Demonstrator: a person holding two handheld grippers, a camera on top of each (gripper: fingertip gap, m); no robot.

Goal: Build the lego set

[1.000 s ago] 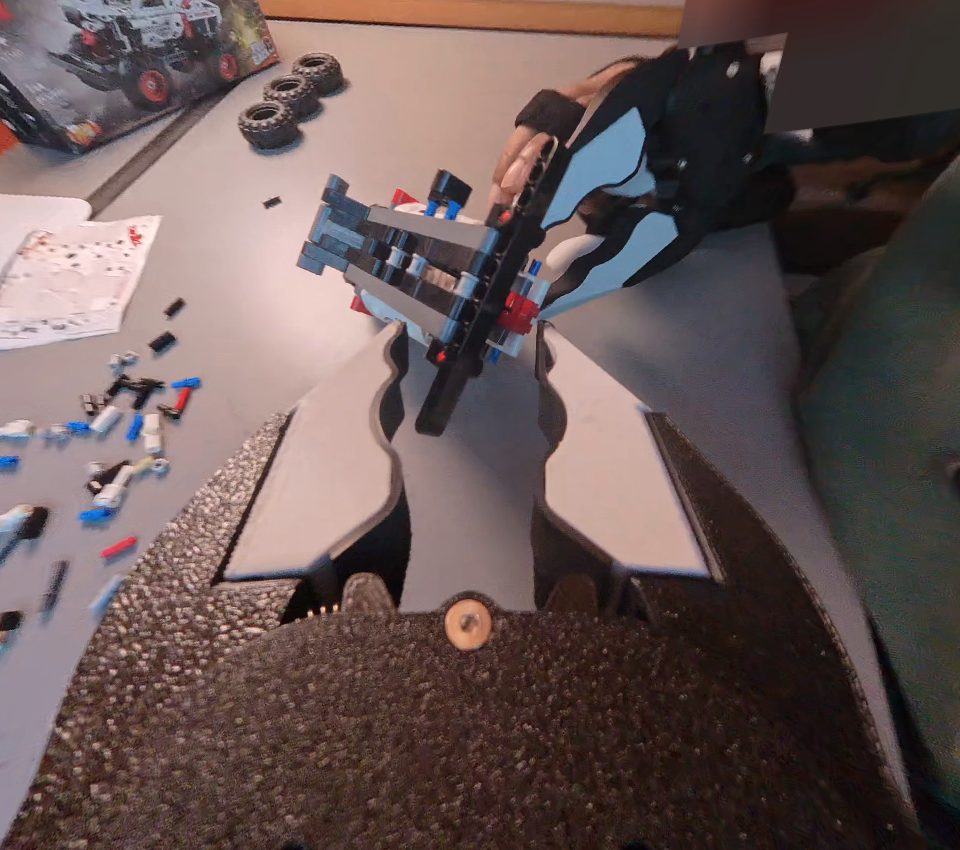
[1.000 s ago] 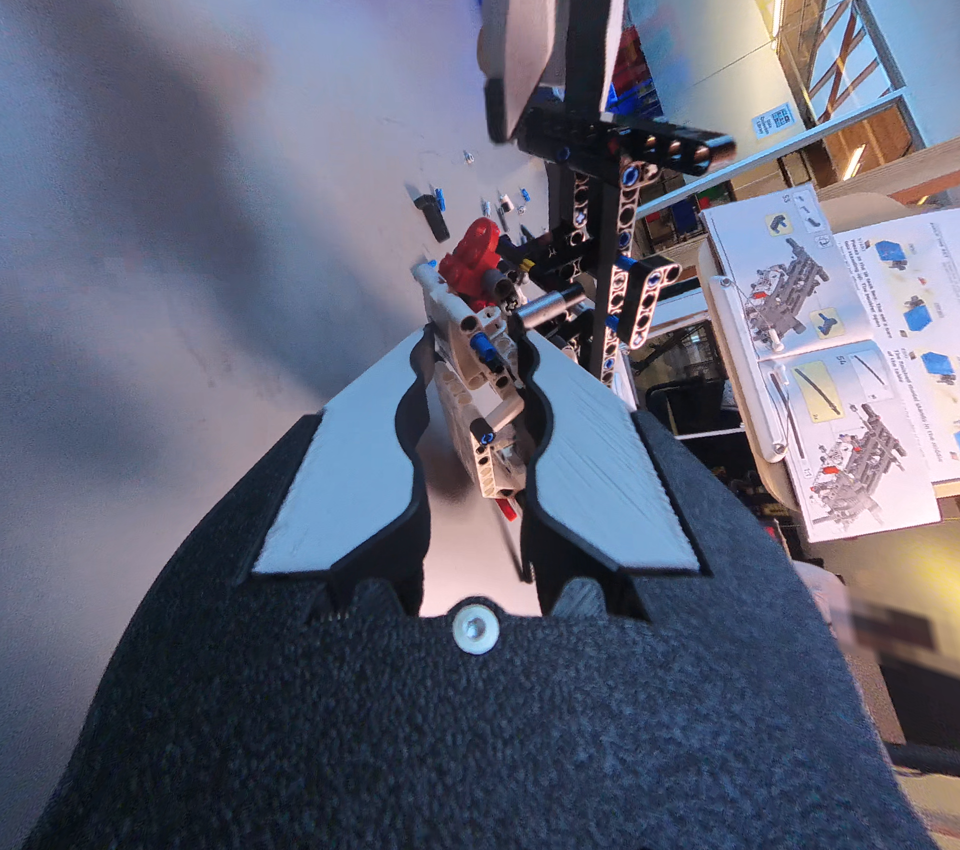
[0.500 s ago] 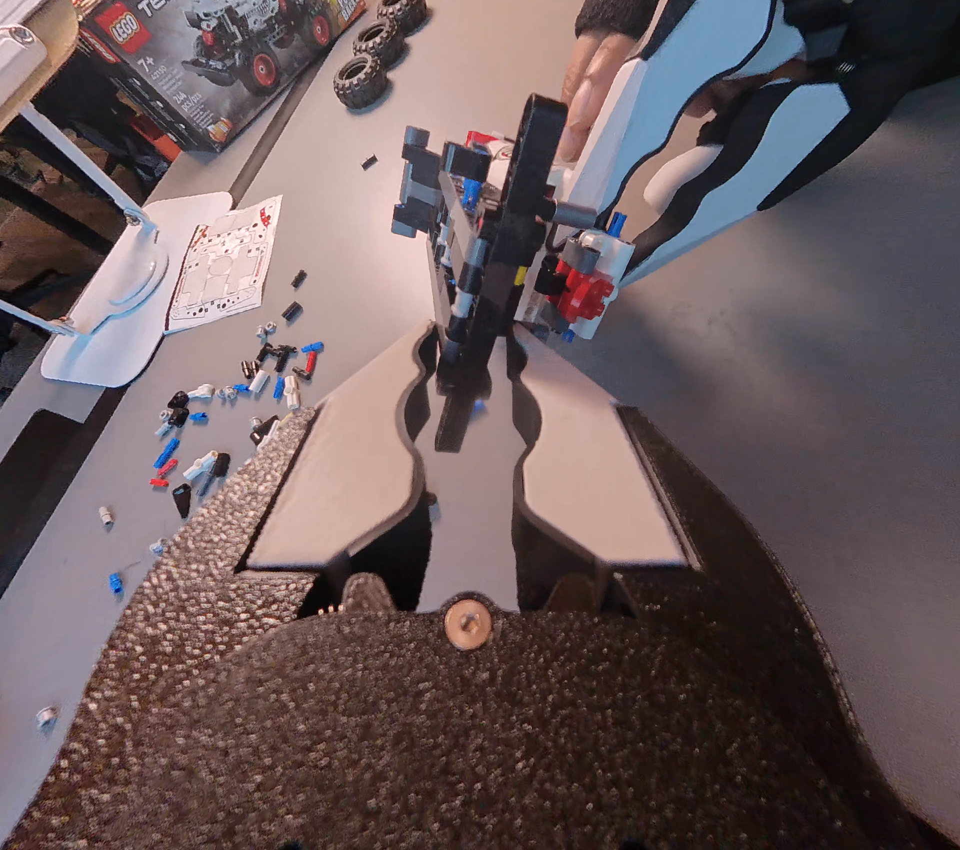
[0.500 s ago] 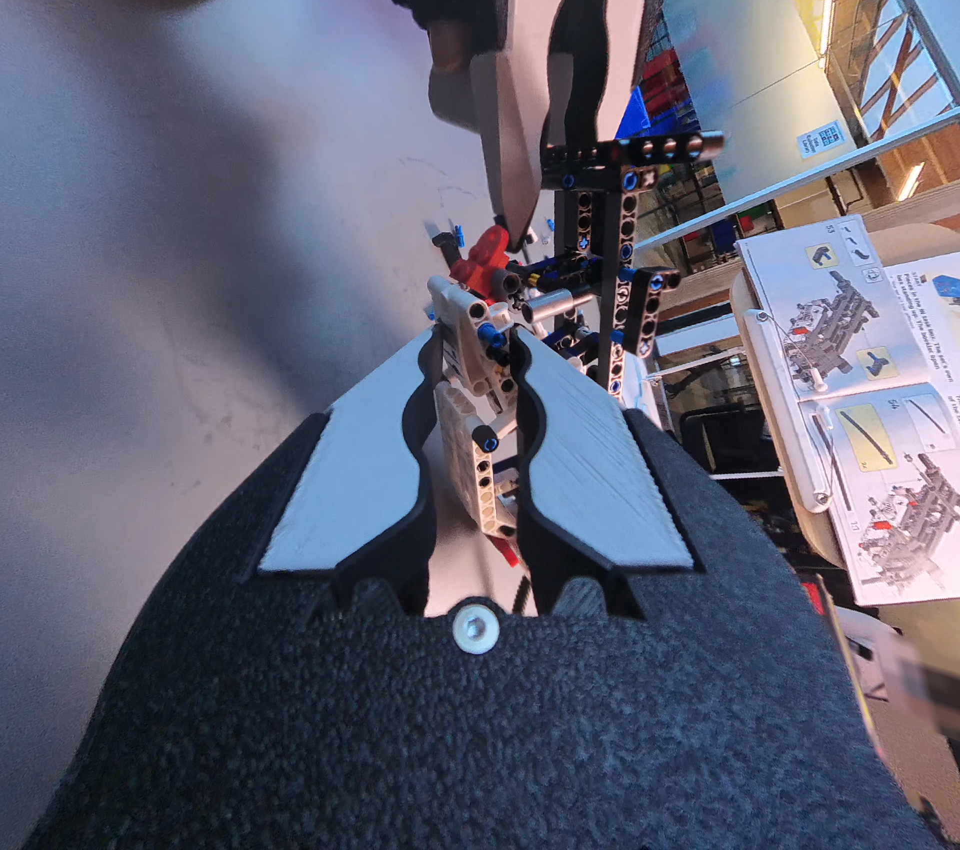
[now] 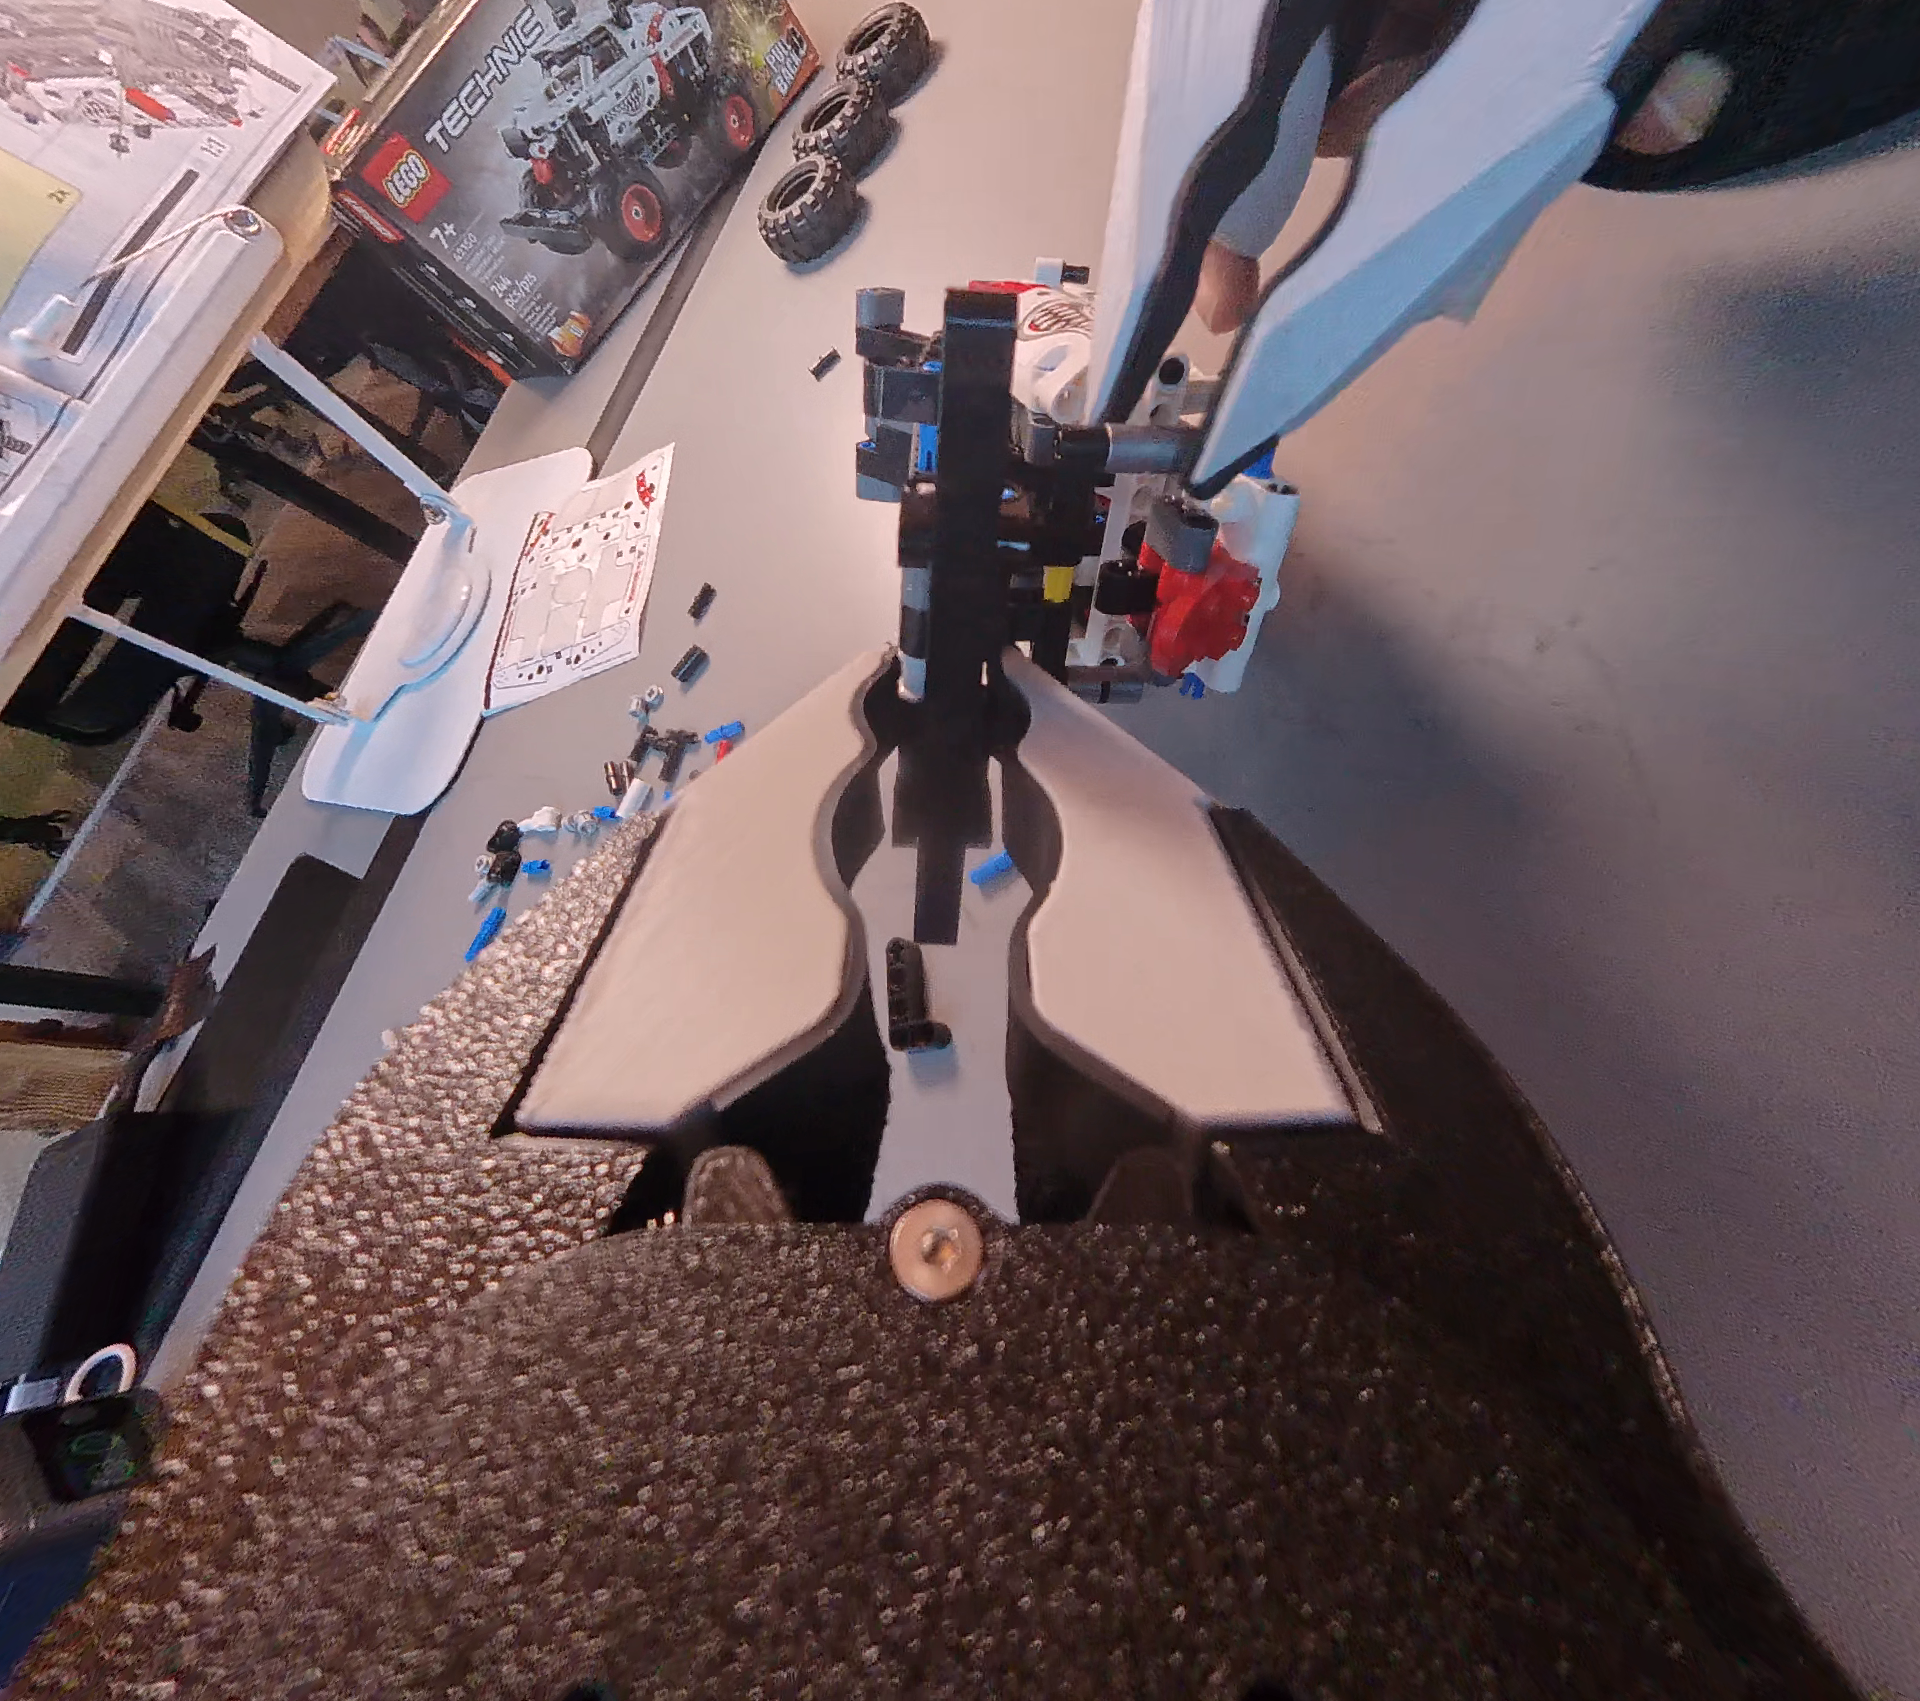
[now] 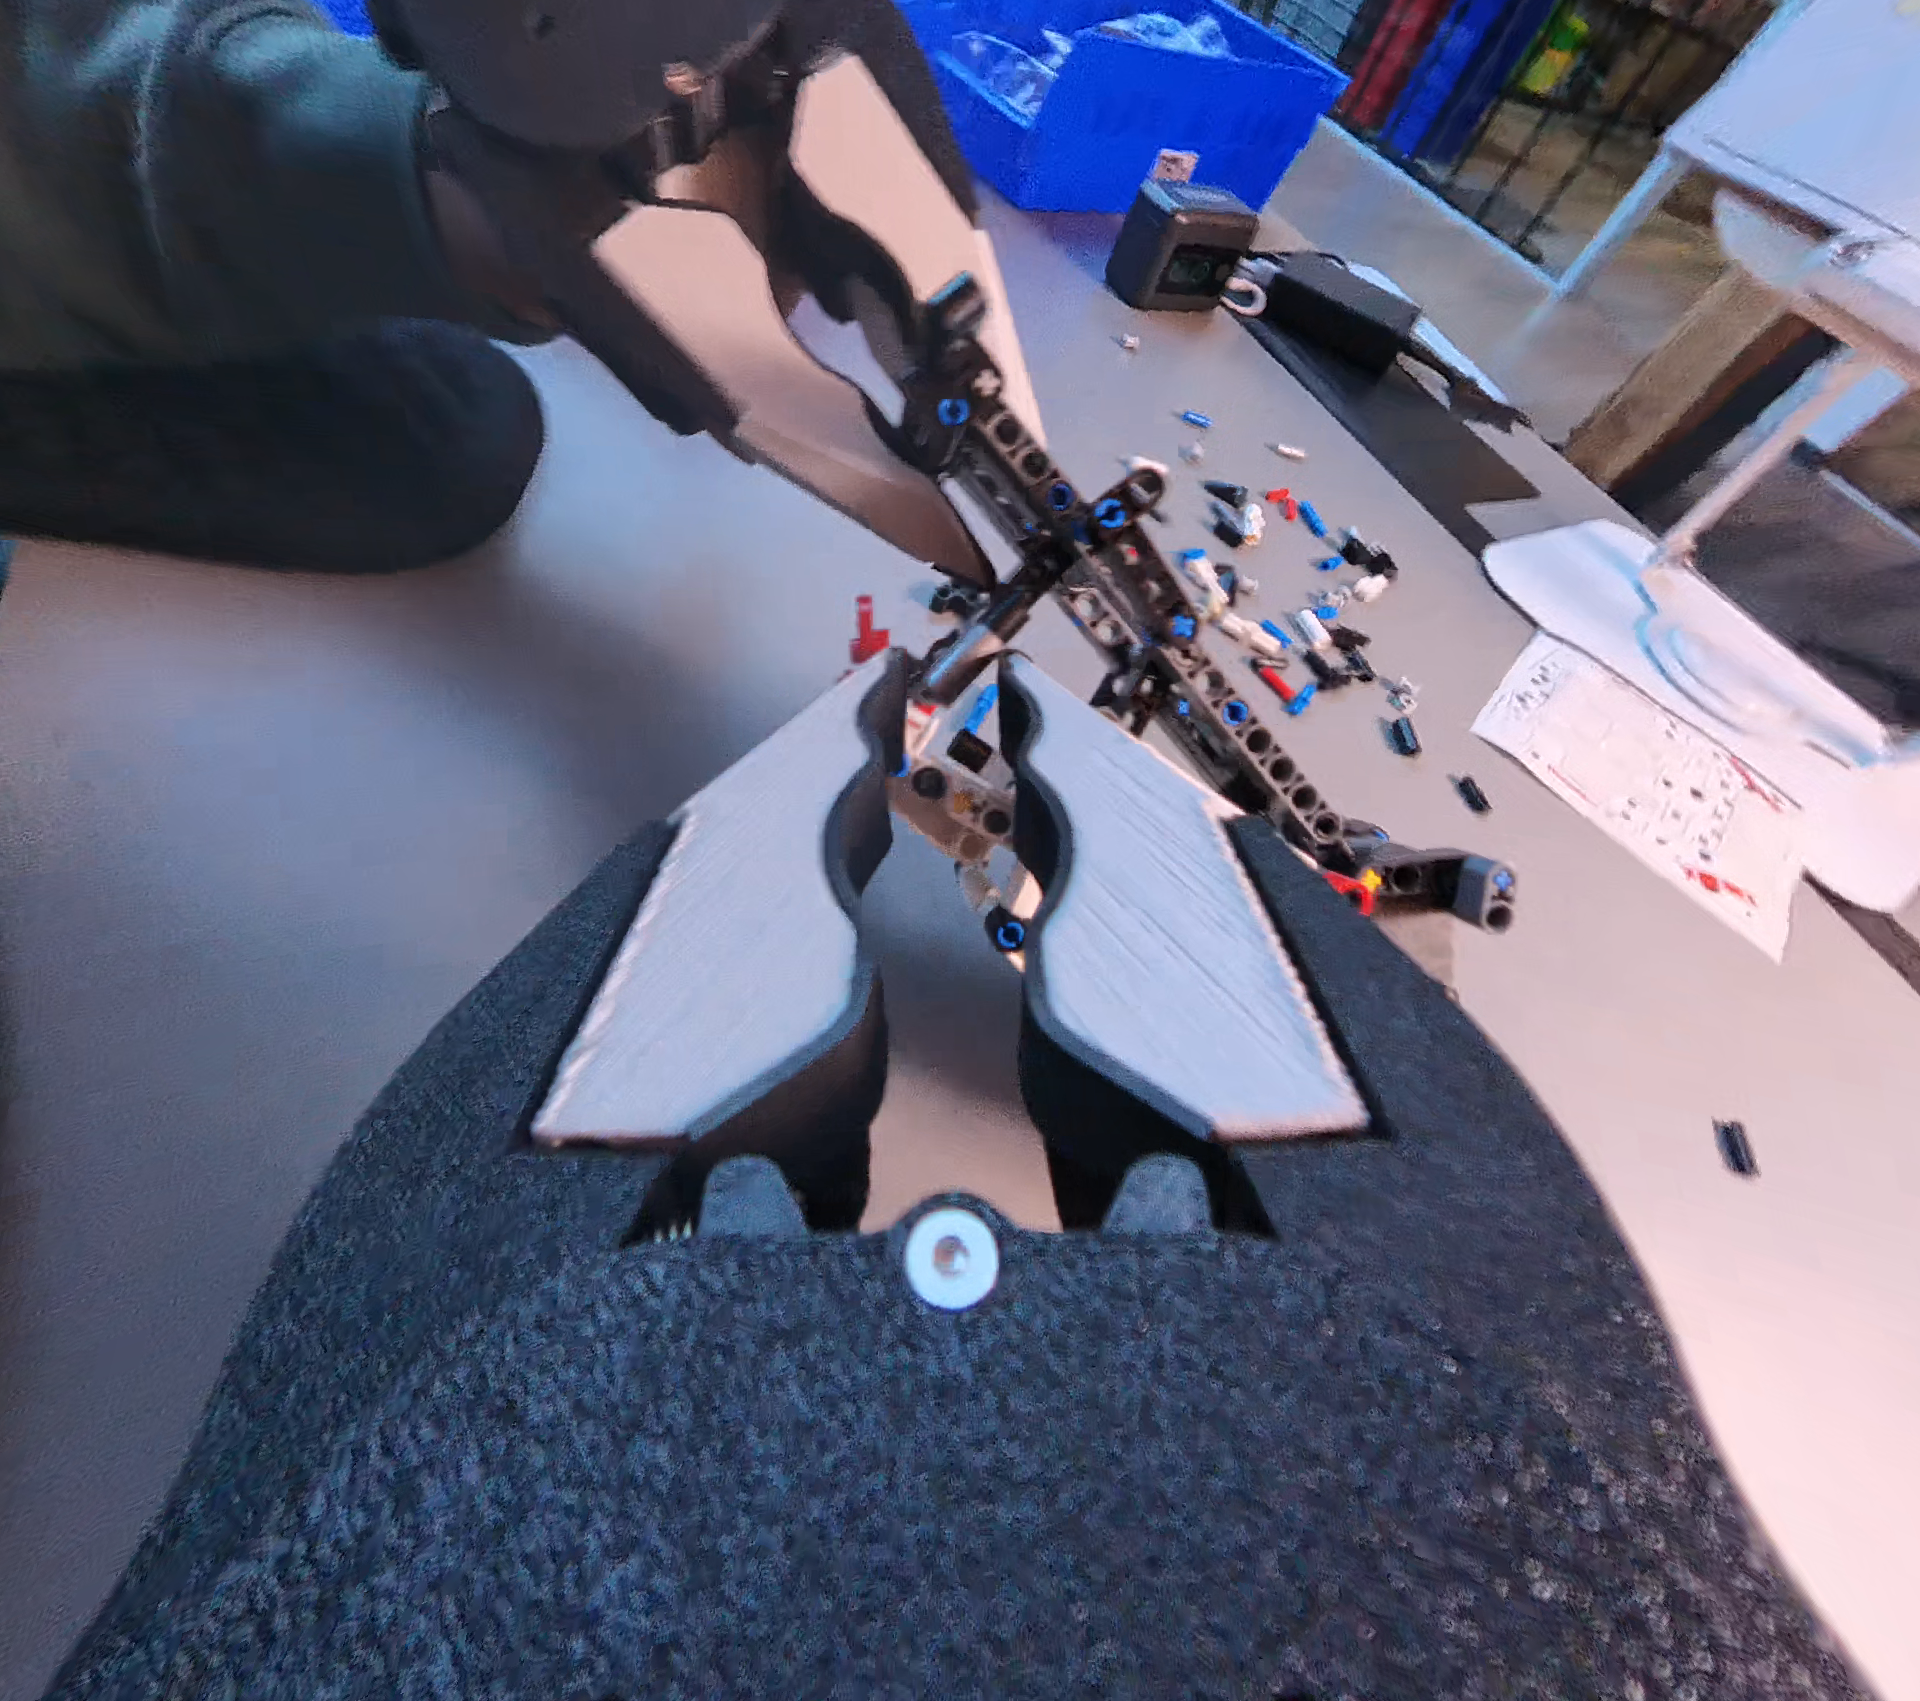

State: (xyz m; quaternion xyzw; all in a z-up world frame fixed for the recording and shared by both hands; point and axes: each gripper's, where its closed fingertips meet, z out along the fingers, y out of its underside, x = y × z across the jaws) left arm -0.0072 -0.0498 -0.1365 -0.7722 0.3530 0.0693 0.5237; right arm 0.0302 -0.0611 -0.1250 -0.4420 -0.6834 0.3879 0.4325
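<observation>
Two tongs meet on the lego chassis (image 5: 997, 498) above the grey table (image 5: 1558, 716): left tongs (image 5: 945, 695) clamp its black beam, right tongs (image 6: 951, 695) pinch its grey axle end. Motion blur obscures the contact. Loose parts (image 6: 1278, 602), three tyres (image 5: 842, 134), set box (image 5: 561, 103), blue bins (image 6: 1122, 82) beyond.

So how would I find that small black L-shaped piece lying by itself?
Start at the grey table and find the left hand-held gripper. Between its two fingers lies the small black piece, bent like an L, apart from the scattered bits further left.
</observation>
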